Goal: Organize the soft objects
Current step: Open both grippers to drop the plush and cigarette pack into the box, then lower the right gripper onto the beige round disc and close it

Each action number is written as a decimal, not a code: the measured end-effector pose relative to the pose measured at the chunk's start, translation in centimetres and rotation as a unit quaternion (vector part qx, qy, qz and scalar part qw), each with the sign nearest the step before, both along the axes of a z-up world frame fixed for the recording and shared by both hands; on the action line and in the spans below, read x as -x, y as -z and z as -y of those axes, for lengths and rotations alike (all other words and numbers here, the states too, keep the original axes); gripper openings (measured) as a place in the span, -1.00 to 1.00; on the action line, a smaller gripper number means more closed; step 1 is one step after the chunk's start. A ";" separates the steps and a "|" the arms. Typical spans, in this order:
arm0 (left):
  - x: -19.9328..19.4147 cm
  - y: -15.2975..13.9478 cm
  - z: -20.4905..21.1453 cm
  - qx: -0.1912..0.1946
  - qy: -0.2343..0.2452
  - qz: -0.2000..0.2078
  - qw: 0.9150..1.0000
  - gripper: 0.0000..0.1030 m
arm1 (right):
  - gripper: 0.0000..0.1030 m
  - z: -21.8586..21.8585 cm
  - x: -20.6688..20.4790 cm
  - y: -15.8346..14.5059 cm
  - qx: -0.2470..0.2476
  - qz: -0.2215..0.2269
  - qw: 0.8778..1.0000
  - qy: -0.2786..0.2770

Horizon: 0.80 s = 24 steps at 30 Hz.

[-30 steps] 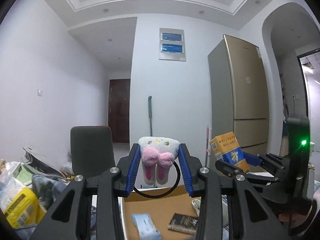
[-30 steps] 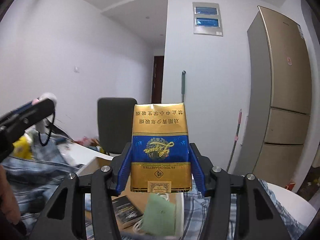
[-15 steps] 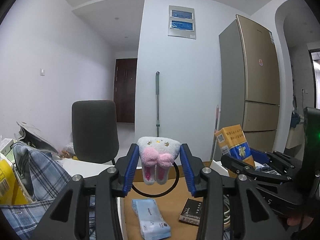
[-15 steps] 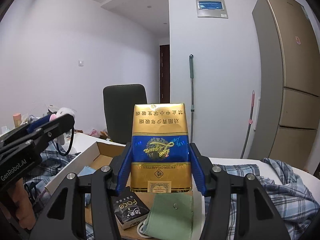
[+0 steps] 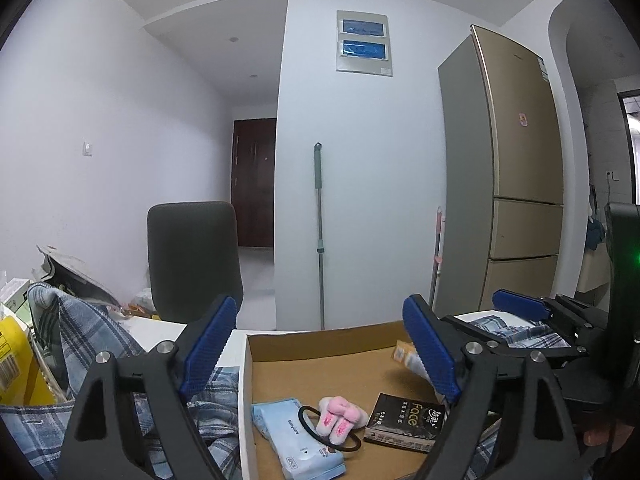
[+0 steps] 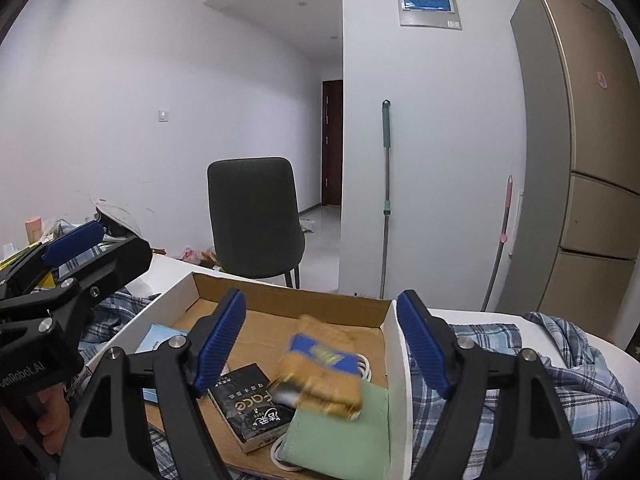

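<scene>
Both grippers hang over the cardboard box point(image 6: 390, 322) with their fingers spread wide and nothing between the pads: the left gripper point(image 5: 320, 340) and the right gripper point(image 6: 320, 338) are both released.

The task looks well advanced. 5 items lie inside the box. 1 pink plush hair tie point(image 5: 340, 418), with its black loop, rests on the box floor at the near middle, touching the blue wipes pack point(image 5: 294, 438) to its left. Just right of it lies 1 black "Face" tissue pack point(image 5: 406, 422). In the right wrist view, 1 gold-and-blue packet point(image 6: 320, 364) shows blurred, so it appears to be dropping or only just landing, on top of the green pouch point(image 6: 344, 436) at the near right corner. A white cable point(image 6: 362, 362) peeks out beside the packet and under the pouch.

What is left, as I judge it, sits outside the box: plaid shirt fabric point(image 5: 92, 344) is bunched on the table on the left, and more plaid cloth point(image 6: 532, 364) lies on the right; whether this is 1 garment or 2 cannot be told. A yellow bag point(image 5: 12, 360) and other clutter stand at the far left. Folding or stowing the cloth seems the remaining soft-object work.
</scene>
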<state>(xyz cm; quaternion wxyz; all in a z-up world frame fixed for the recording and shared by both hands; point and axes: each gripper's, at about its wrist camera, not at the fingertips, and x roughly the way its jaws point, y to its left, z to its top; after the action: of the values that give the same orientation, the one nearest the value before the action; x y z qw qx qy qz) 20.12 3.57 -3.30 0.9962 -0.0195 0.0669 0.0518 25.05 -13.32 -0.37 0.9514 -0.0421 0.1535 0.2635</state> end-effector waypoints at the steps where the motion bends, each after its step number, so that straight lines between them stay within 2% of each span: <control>1: 0.0 0.0 -0.1 0.001 -0.001 -0.001 1.000 0.69 | 0.50 0.0 0.0 0.0 -0.001 -0.001 1.000 0.001; 7: 0.1 -0.1 -0.2 0.004 -0.002 -0.001 1.000 0.69 | 0.49 0.0 0.4 -0.2 0.002 0.007 1.000 0.010; 11: 0.5 -0.8 -0.2 0.006 -0.003 0.008 1.000 0.69 | 0.50 0.3 1.1 -1.7 -0.003 0.013 1.000 0.005; 14: 1.4 -2.5 -0.4 0.014 -0.002 0.021 1.000 0.69 | 0.50 0.7 1.8 -3.6 -0.009 0.016 1.000 0.002; 19: 2.7 -5.2 -0.9 0.030 0.001 -0.008 1.000 0.69 | 0.61 1.5 4.4 -6.8 -0.021 0.037 0.999 -0.006; 22: 4.8 -6.9 -0.8 0.016 -0.004 -0.001 1.000 0.69 | 0.65 1.9 6.8 -8.4 -0.029 0.051 0.998 -0.013; 24: 7.0 -8.0 -0.4 0.000 0.009 0.012 1.000 0.69 | 0.65 2.0 8.3 -9.3 -0.028 0.059 0.998 -0.001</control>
<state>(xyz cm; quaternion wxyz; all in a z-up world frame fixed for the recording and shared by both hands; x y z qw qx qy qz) 13.16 4.02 4.68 0.9974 -0.0199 0.0551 0.0428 16.78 -15.32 8.97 0.9594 -0.0308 0.0892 0.2658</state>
